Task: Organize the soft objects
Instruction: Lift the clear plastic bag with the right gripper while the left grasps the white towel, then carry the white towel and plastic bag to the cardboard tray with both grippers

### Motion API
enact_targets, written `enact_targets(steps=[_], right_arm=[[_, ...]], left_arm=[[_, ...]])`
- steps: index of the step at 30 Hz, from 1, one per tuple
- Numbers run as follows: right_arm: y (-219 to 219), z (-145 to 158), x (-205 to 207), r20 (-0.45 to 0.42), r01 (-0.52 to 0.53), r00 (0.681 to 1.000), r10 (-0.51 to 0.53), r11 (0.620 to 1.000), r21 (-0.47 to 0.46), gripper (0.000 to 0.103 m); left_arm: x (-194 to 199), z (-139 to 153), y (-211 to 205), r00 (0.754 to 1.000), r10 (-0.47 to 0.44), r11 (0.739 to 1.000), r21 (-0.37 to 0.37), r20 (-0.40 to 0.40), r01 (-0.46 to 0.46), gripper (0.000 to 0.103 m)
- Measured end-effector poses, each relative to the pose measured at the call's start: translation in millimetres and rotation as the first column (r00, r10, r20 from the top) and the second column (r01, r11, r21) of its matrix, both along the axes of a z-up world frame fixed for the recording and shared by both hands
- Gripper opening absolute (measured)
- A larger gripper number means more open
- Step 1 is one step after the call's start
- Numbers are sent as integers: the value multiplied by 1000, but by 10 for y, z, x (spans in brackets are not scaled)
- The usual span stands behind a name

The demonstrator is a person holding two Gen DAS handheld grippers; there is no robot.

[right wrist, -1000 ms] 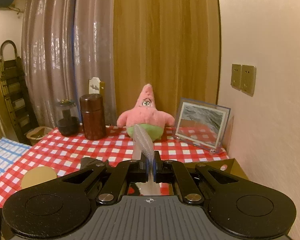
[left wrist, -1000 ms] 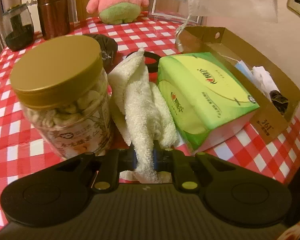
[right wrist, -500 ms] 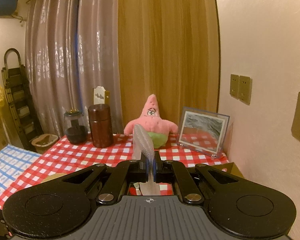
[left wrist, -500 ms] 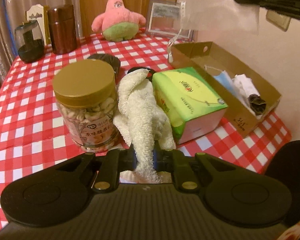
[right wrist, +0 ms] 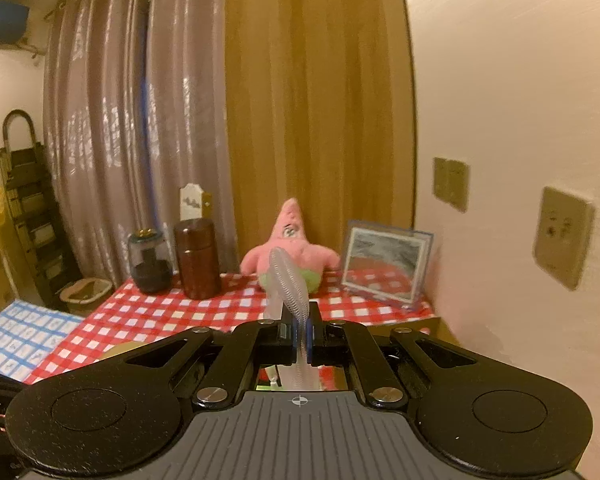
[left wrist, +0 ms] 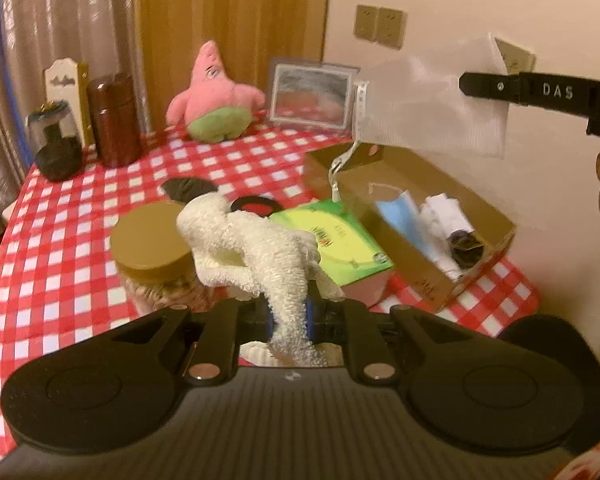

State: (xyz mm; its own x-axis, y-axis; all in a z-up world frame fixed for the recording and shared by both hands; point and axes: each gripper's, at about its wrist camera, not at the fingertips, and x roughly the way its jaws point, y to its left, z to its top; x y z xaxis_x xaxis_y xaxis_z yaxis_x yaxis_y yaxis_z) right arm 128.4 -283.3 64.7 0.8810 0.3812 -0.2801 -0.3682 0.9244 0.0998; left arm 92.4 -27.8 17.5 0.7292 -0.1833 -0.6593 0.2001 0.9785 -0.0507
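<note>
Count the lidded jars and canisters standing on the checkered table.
3: the gold-lidded snack jar near the towel, partly hidden behind it; the brown canister at the back left; the dark glass jar beside it. Others may be hidden.

Towel (left wrist: 256,256): cream terry cloth, bunched into a thick rope, pinched between the fingers of the left gripper (left wrist: 288,316), its free end humped forward over the jar lid and tissue pack. Bag (left wrist: 432,100): clear plastic with a white zip strip, held aloft by the right gripper (right wrist: 300,336), hanging above the box (left wrist: 416,216). Box: open brown cardboard on the checked table against the wall, holding blue, white and dark soft items.
</note>
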Motion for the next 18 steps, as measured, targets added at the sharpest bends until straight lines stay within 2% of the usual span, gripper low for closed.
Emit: enact_targets(steps=[12,18], right_arm=[[-557,93,-181,27,104,994,-104,995,8,4],[-819,54,-179,18,148,989,-148,989,1,4]], left_arm=[[-7,313,-513,993,-109,994,-4,56,109,12],[175,424,-827,981,-181,983,-3,72,181,12]])
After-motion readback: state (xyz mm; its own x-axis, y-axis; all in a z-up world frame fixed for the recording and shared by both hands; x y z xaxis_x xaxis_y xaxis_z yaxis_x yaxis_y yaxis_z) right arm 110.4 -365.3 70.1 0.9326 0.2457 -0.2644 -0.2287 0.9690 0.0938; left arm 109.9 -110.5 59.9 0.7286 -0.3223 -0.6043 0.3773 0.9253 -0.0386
